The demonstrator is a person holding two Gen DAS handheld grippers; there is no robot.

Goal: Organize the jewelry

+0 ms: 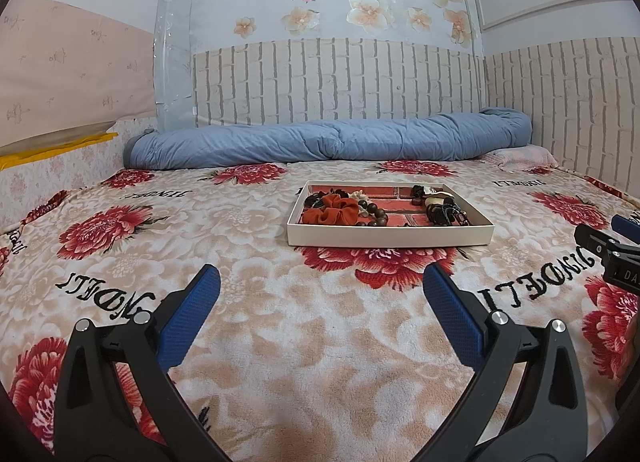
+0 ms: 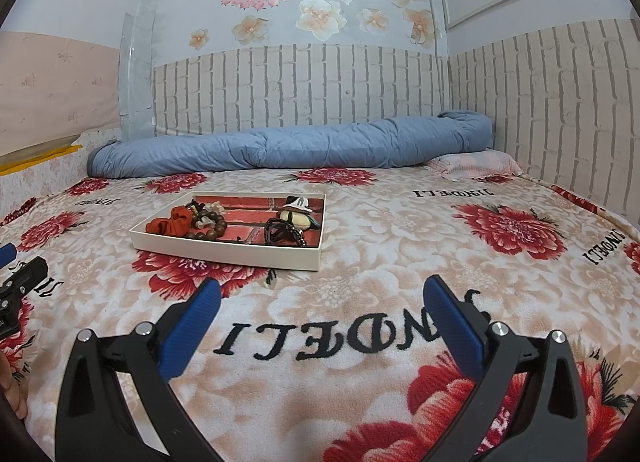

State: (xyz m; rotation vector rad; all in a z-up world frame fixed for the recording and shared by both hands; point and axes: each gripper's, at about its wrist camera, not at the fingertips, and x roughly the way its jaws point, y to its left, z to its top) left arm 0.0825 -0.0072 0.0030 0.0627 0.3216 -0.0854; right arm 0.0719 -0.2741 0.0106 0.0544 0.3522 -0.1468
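A shallow white tray with a red brick-pattern floor lies on the flowered blanket. On its left side lie a rust-red scrunchie and a brown wooden bead bracelet. On its right side sit dark bead strands and a cream-coloured piece. My left gripper stands open over the blanket, short of the tray. My right gripper is open too, to the tray's right and nearer. Nothing is between either pair of fingers.
A rolled blue quilt lies along the brick-papered wall behind the tray. A pink pillow sits at the far right. The bed's headboard rises at the left. Part of a hand shows at the left edge.
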